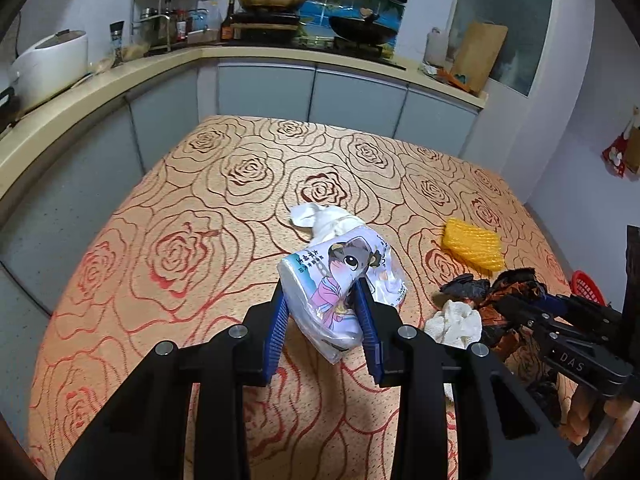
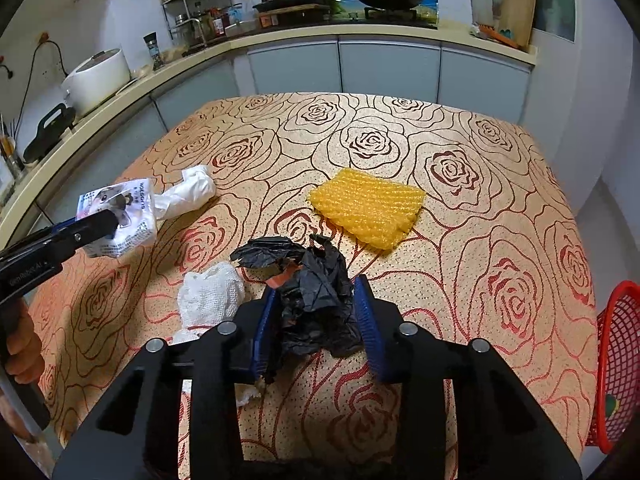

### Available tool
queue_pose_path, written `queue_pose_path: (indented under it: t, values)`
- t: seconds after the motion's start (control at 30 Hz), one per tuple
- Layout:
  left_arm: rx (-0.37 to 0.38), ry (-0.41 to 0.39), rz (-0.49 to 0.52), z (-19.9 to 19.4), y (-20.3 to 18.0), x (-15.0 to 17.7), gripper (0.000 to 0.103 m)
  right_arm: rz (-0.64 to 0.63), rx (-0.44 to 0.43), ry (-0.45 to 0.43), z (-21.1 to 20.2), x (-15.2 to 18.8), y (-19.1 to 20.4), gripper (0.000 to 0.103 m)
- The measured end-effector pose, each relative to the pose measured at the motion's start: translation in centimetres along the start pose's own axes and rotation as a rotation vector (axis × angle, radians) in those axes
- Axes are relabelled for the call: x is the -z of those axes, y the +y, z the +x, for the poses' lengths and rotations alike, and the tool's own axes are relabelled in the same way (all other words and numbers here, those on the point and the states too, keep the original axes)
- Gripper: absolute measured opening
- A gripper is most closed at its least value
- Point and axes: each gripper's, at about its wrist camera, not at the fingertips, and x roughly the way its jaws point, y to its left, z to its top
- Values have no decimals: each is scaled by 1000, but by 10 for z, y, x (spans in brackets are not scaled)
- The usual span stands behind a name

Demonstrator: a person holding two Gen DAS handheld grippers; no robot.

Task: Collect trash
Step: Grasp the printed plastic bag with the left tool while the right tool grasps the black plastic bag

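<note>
The crumpled black bag was pinched in the right gripper and the tissue pack clamped in the left gripper above the table — both judged light, soft, crushable — best held mid-bulk

Both cameras ride just behind their own fingers, looking forward and down across the rose-patterned table toward the kitchen counter along the far wall. The left wrist view sits close over the table's near left part; the right gripper shows at its right edge. The right wrist view looks from further right, equally close, with the left gripper entering at its left edge and a red basket off the table's right side. Both views share the tabletop's middle, the yellow mesh pad, the white crumpled cloth and the counter with the rice cooker.
</note>
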Motion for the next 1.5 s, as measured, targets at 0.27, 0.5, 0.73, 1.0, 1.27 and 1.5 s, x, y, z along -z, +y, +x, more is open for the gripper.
queue_pose_path:
  t: [0.27, 0.5, 0.73, 1.0, 1.27, 1.5]
  values:
    - [-17, -37, -12, -17, 5, -7, 32, 19, -1, -57, -24, -5, -4, 35]
    - [-38, -96, -3, -37, -1, -16, 32, 41, 23, -140, -59, -14, -14, 35]
    - [-33, -146, 20, -55, -14, -21, 32, 68, 55, -207, -91, -17, -27, 35]
    - [-5, -195, 63, -73, -36, -29, 32, 112, 91, -269, -123, -13, -47, 35]
    - [41, -235, 105, -85, -69, -35, 32, 160, 138, -328, -156, -6, -73, 35]
    - [76, -262, 181, -90, -118, -34, 32, 214, 188, -365, -181, 10, -102, 35]
